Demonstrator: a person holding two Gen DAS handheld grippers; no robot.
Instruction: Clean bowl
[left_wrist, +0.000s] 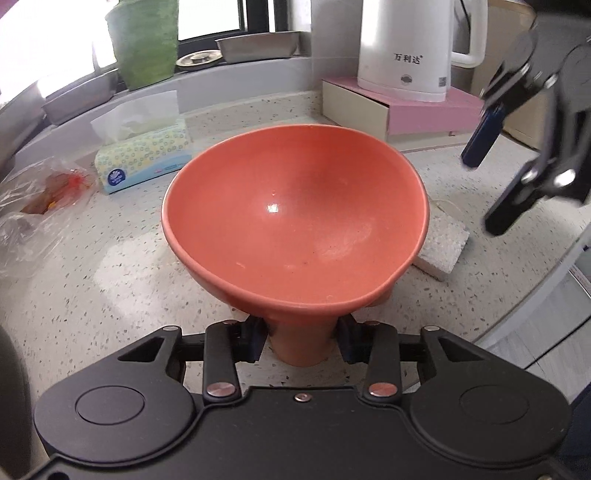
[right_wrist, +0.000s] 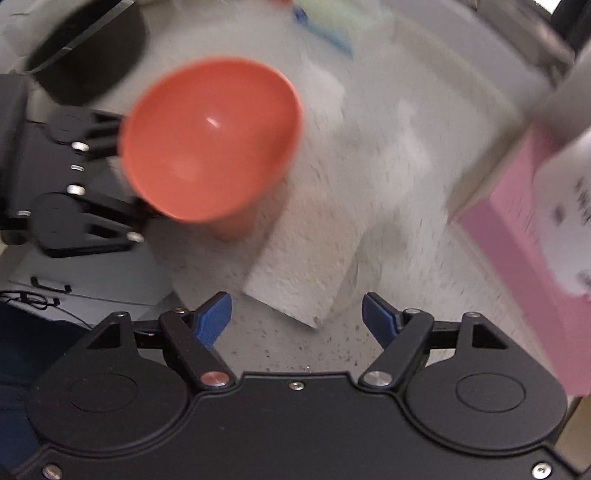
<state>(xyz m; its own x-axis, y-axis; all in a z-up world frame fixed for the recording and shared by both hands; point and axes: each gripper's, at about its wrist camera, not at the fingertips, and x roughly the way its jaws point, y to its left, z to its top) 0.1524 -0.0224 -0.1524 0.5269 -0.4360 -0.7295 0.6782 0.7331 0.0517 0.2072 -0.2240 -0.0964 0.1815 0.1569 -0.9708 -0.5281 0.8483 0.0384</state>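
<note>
Orange footed bowl (left_wrist: 295, 221) sits tilted above the speckled table (left_wrist: 110, 280), opening facing the left wrist camera. Left gripper (left_wrist: 301, 338) has its jaws clamped on the bowl's stem-like foot, one blue pad on each side. Inside of the bowl looks mostly clear, with a pale smear low on the right wall and a few small specks.

White sponge block (left_wrist: 441, 247) lies flat on the table just right of the bowl, partly hidden behind its rim. Right wrist view shows the same block below and right of the bowl, blurred.

Right gripper (right_wrist: 297, 319) hovers over the table pointing steeply down, jaws wide apart, nothing between the blue pads; the near corner of the sponge sits just ahead of them. In the left view it hangs at upper right, clear of the bowl.

Further out: patterned tissue box (left_wrist: 144, 162) behind-left of the bowl, crumpled clear plastic bag (left_wrist: 40, 206) at far left, white electric kettle (left_wrist: 406, 48) on a pink box (left_wrist: 424, 110) behind-right. Window ledge holds a green cloth-like item (left_wrist: 144, 40) and steel trays (left_wrist: 258, 44).
</note>
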